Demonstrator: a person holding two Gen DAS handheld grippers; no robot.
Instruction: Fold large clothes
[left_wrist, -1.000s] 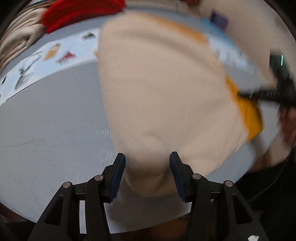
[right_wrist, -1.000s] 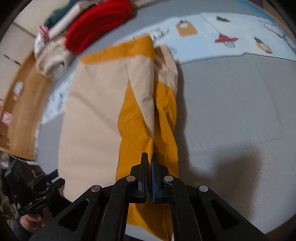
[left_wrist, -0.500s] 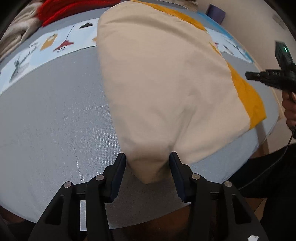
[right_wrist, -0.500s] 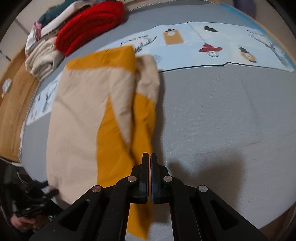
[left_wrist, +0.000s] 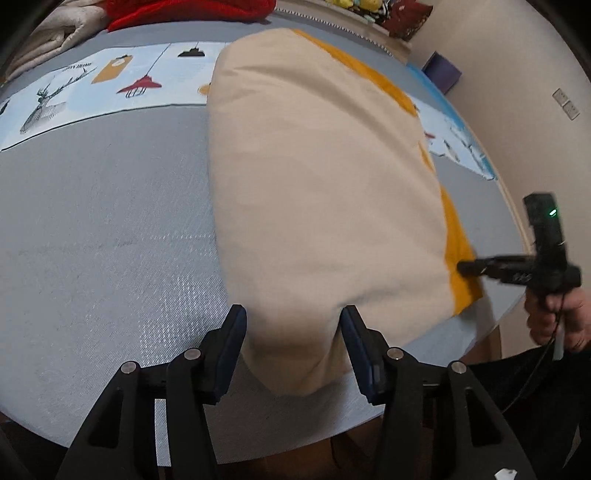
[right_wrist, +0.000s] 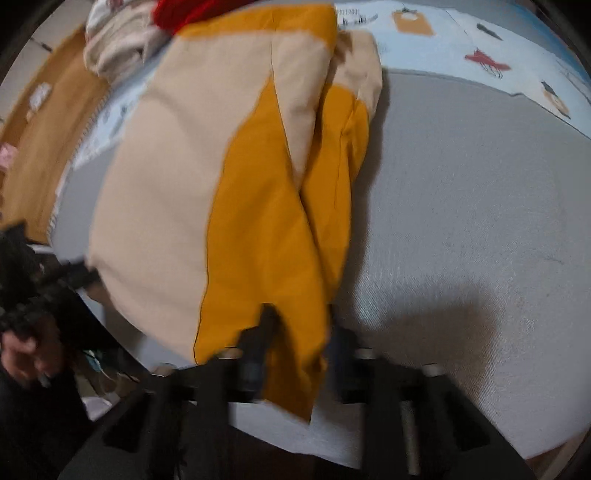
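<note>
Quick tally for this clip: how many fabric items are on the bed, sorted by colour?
Beige-and-orange garment: 1
Red knit: 1
Cream pile: 1, possibly more than one piece
Total: 3 visible; blur hides any others.

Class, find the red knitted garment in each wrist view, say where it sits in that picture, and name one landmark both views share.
Left wrist: the red knitted garment lies along the top edge, left of centre, beyond the printed strip.
Right wrist: it shows at the top edge, left of centre, partly behind the beige and orange garment.
Shared landmark: the pale blue printed strip on the grey surface.
</note>
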